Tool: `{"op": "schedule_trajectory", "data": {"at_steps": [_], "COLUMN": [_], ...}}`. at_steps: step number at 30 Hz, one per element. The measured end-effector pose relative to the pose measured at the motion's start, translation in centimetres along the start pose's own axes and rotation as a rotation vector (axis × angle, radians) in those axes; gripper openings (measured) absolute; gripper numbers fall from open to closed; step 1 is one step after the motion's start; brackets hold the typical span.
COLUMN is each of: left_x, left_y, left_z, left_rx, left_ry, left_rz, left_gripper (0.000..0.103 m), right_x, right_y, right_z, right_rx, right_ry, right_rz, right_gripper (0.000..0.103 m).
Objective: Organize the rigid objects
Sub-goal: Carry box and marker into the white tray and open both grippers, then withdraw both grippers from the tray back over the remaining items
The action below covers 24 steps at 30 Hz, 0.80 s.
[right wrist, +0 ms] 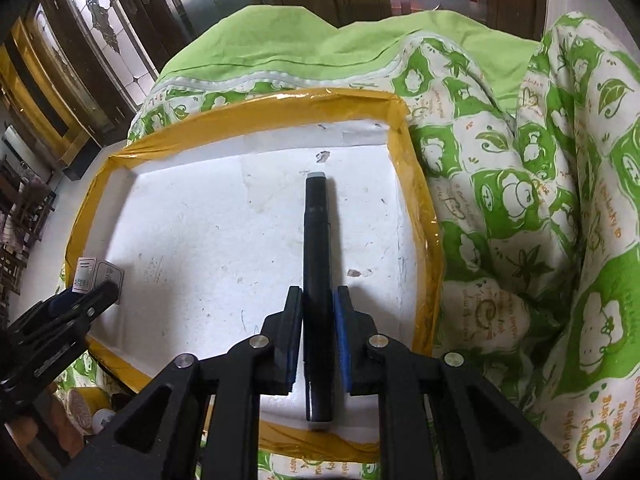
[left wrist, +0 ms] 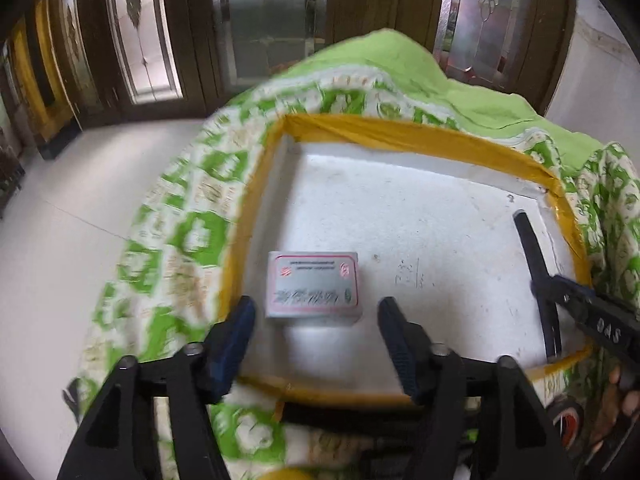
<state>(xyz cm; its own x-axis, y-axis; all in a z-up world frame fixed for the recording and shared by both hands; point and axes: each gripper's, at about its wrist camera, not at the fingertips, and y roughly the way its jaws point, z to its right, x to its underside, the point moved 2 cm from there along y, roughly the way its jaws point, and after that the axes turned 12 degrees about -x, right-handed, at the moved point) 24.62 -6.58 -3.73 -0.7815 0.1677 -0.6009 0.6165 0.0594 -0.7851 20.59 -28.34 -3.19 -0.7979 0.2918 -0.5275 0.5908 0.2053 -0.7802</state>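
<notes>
A small white box with pink-edged printing [left wrist: 314, 288] lies flat on the floor of a shallow white foam tray [left wrist: 420, 208] whose rim is wrapped in yellow tape. It sits just ahead of the left gripper [left wrist: 316, 316], between the lines of its two fingers and nearer the left one, close to the tray's left wall. The left gripper's jaws stand wide apart and its pads do not touch the box.

Well off to the right of that gripper, near the tray's right wall, a long black marker-like stick [right wrist: 318, 280] lies on the tray floor, pointing away along the right gripper's [right wrist: 318, 300] fingers. The stick runs between those two fingers; the jaws are parted only a little, and a thin gap shows on each side, so the pads seem not to press on it. Its near end rests by the tray's front rim.

In the right wrist view the box [right wrist: 96, 276] and the left gripper [right wrist: 84, 300] appear far to the left.

The tray rests on a green-and-white printed blanket [right wrist: 520, 200], with a plain green sheet [right wrist: 280, 48] behind it. Dark wooden doors with glass panels [left wrist: 140, 40] stand beyond, over a pale tiled floor [left wrist: 80, 200].
</notes>
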Motion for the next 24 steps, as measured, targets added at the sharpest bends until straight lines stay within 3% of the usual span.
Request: {"op": "schedule_trajectory", "data": {"at_steps": [2,7,9,12,15,20,24], "left_x": [0.9,5.2,7.8,10.9,11.9,13.4,14.0], "left_y": [-2.3,-7.7,-9.0,-9.5,-10.1,-10.8,-11.3], "left_z": [-0.7,-3.6,-4.6,-5.1,-4.4,-1.8,-1.1], "left_rx": [0.001,0.016,0.015,0.028,0.064,0.075,0.091], "left_ry": [-0.011,-0.088,-0.123,-0.163,-0.173,-0.086,-0.069], "left_rz": [0.04,0.107,0.108,0.05,0.028,0.016,0.003], "left_gripper": [0.077,0.092,0.094,0.095,0.095,0.095,0.095], "right_x": [0.0,0.1,0.5,1.3,3.0,7.3,10.1], "right_y": [-1.0,-4.4,-6.0,-7.5,-7.8,-7.8,-9.1], "right_z": [0.1,-0.5,-1.1,-2.0,-2.7,-2.8,-3.4], "right_rx": [-0.016,-0.08,-0.094,-0.109,-0.136,-0.235,-0.272], "right_ry": [0.006,0.021,0.011,-0.003,0.003,0.094,0.106], "right_rz": [0.045,0.154,0.202,0.23,0.197,0.06,0.027], "right_gripper": [0.043,0.051,0.063,0.069,0.07,0.073,0.075]}}
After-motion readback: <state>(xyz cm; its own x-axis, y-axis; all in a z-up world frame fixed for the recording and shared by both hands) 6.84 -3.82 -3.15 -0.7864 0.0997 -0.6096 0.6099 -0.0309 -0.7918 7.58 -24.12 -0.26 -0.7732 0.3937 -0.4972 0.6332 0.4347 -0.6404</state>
